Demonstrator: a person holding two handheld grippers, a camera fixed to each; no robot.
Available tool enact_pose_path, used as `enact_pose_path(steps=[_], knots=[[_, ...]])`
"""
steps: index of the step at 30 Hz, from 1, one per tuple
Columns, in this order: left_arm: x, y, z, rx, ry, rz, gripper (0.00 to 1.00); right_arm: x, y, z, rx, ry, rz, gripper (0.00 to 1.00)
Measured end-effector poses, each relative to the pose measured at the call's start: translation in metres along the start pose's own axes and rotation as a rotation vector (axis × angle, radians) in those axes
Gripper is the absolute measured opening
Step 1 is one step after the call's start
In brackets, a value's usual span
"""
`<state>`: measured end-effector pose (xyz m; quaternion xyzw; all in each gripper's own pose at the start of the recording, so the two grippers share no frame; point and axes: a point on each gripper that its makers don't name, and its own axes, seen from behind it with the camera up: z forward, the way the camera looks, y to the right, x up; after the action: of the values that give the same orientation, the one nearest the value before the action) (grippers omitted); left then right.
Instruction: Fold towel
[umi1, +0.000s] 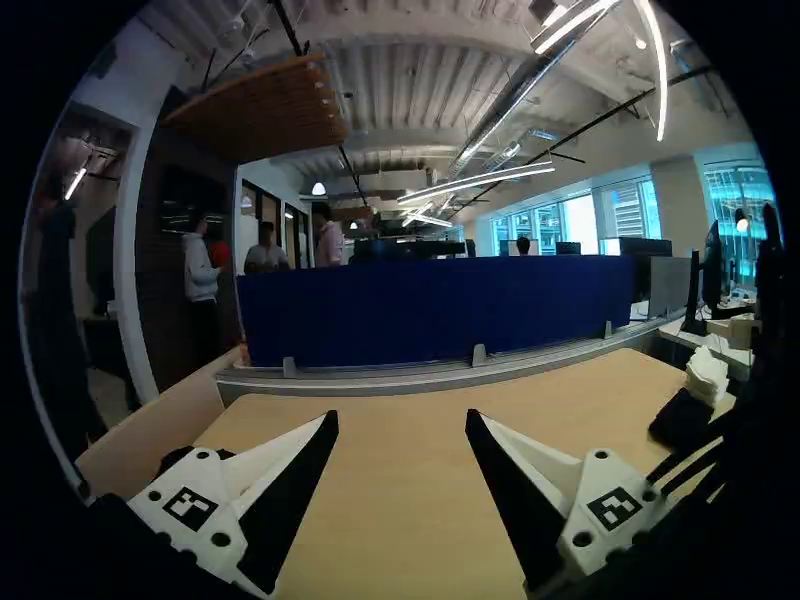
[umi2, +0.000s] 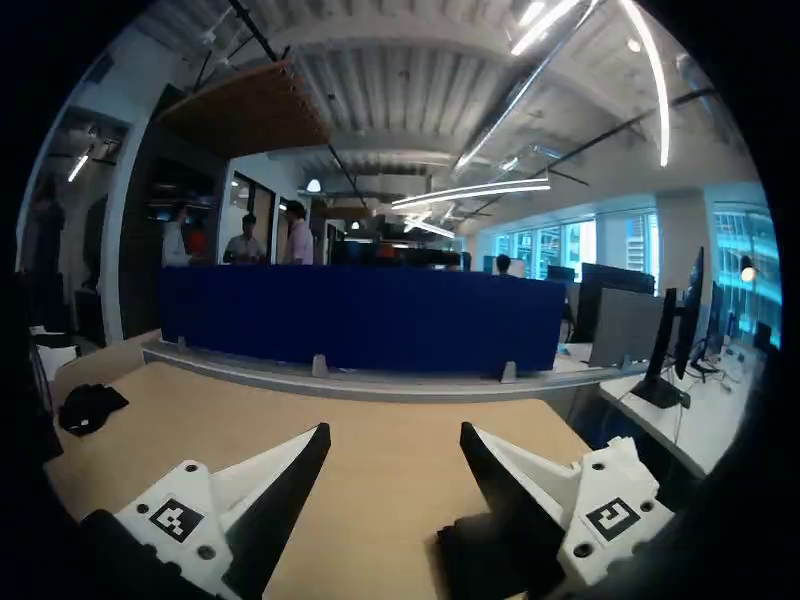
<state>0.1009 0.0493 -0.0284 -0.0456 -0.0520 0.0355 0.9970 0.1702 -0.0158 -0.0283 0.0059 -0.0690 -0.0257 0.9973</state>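
Note:
My left gripper (umi1: 400, 415) is open above a bare wooden table (umi1: 400, 500), nothing between its fingers. At that view's right edge lie a dark cloth-like item (umi1: 682, 417) and a white folded cloth (umi1: 708, 372) behind it. My right gripper (umi2: 393, 428) is open too, low over the same kind of table (umi2: 380, 470). A dark, soft-looking item (umi2: 472, 550) lies on the table just inside its right finger (umi2: 530, 490); whether it touches the finger I cannot tell. Another crumpled black cloth (umi2: 88, 405) rests far left near the table edge.
A blue divider panel (umi1: 430, 305) on a grey rail closes off the far side of the table (umi2: 360, 315). Monitors (umi2: 675, 320) stand on desks to the right. Several people (umi1: 265, 250) stand in the background at the left.

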Motion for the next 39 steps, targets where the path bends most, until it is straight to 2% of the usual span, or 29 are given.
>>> enact_pose_path(steps=[5, 8, 17, 24, 32, 39], knots=[[0.002, -0.005, 0.008, 0.007, 0.008, -0.013, 0.94, 0.005, -0.017, 0.002, 0.011, 0.015, 0.005, 1.0], [0.003, -0.005, 0.01, 0.004, 0.014, -0.019, 0.94, 0.006, -0.02, 0.003, 0.01, 0.013, 0.005, 1.0], [0.0, 0.0, 0.018, 0.0, 0.03, 0.015, 0.94, 0.014, -0.022, 0.002, 0.003, 0.012, 0.051, 1.0], [-0.003, -0.005, 0.022, 0.031, 0.06, -0.002, 0.94, 0.026, -0.018, -0.001, -0.01, 0.01, 0.067, 1.0], [-0.011, -0.016, 0.016, 0.071, 0.089, 0.032, 0.94, 0.036, -0.007, -0.002, -0.038, 0.013, 0.093, 1.0], [-0.031, -0.017, 0.015, 0.08, 0.103, 0.056, 0.94, 0.044, -0.008, -0.001, -0.049, 0.031, 0.106, 1.0]])
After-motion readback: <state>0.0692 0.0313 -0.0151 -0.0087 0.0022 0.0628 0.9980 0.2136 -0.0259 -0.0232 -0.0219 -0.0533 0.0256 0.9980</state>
